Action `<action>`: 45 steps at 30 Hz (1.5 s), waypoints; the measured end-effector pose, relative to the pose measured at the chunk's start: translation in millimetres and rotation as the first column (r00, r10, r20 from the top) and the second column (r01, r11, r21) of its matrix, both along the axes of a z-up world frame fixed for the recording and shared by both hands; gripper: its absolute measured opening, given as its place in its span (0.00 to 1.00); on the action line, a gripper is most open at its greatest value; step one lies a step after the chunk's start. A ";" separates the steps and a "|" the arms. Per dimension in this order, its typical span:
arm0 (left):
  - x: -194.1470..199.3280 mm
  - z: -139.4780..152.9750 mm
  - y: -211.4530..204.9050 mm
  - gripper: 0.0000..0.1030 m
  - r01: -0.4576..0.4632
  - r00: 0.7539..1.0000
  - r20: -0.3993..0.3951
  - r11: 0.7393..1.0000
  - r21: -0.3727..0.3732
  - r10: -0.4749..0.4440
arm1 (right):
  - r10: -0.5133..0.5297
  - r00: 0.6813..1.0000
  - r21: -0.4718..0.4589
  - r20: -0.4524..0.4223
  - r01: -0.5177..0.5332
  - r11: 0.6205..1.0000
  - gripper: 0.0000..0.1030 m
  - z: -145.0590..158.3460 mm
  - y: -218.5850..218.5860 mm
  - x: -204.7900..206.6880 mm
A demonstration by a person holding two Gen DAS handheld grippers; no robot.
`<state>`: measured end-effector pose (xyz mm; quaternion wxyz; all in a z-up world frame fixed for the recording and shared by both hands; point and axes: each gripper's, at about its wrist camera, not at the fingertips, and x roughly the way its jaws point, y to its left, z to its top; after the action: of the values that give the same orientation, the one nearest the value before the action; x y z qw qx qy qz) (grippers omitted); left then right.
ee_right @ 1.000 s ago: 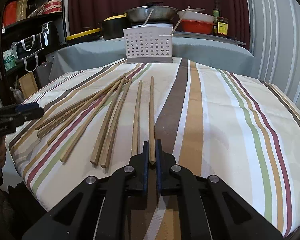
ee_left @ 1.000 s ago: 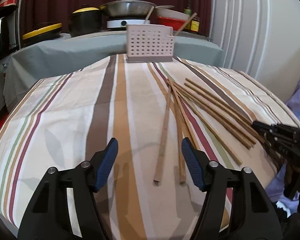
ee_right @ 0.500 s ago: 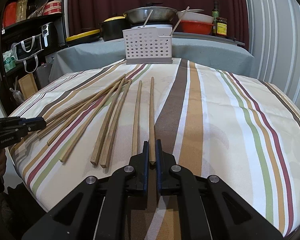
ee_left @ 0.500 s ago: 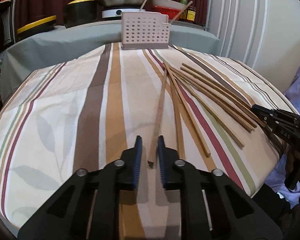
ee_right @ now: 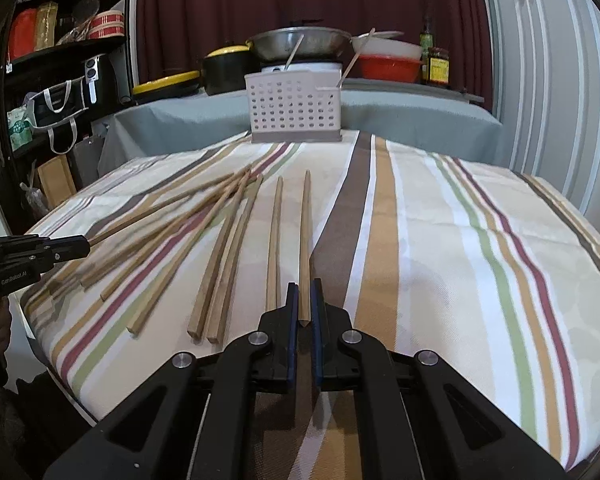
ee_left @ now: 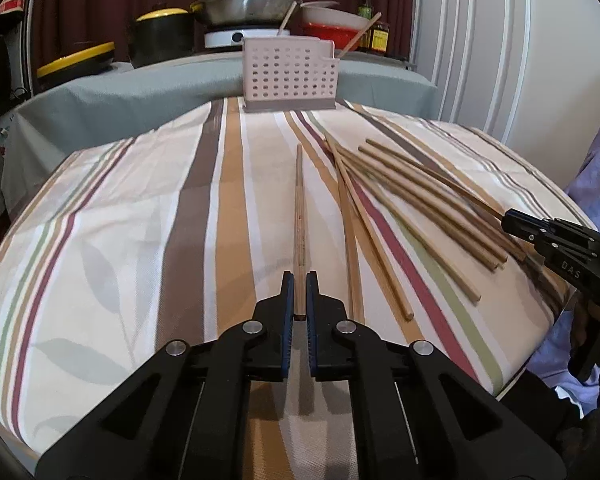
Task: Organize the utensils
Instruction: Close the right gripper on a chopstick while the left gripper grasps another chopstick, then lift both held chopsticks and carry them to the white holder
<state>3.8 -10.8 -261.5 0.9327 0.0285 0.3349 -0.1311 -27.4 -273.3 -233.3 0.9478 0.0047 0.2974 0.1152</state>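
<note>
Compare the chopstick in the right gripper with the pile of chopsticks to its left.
1. The held chopstick is a single stick; the pile holds many.
2. The held chopstick's near end is clamped in the right gripper; the pile's nearest sticks lie free on the tablecloth.
3. The held chopstick points straight at the holder; the pile fans out, slanting and crossing.

Both are slim plain wood, and both are outside the holder.

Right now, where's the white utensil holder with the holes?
The white utensil holder stands upright at the far edge of the striped tablecloth, centred in both wrist views, beyond the loose chopsticks and in front of the grey-covered counter.
</note>
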 end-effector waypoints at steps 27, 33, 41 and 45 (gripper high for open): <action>-9.8 128.9 26.2 0.06 -0.087 0.969 0.225 0.992 -0.094 0.106 | -0.045 0.965 0.006 0.258 0.044 0.999 0.07 119.7 -9.1 -10.7; -4.1 152.2 38.0 0.06 -0.098 0.965 0.228 0.986 -0.134 0.128 | -0.051 0.964 0.015 0.260 0.049 0.999 0.07 135.5 -13.2 0.6; 21.2 164.2 37.2 0.06 -0.105 0.963 0.238 0.988 -0.114 0.130 | -0.043 0.963 0.008 0.267 0.042 0.999 0.07 141.7 -9.6 22.9; 31.9 166.1 36.5 0.06 -0.105 0.960 0.246 0.988 -0.112 0.130 | -0.043 0.961 0.009 0.274 0.042 0.999 0.07 145.8 -9.4 34.7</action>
<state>35.7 25.7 -95.4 0.9741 -0.0208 0.2074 -0.0871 7.3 -282.8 -87.4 0.9821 -0.0034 0.1628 0.0950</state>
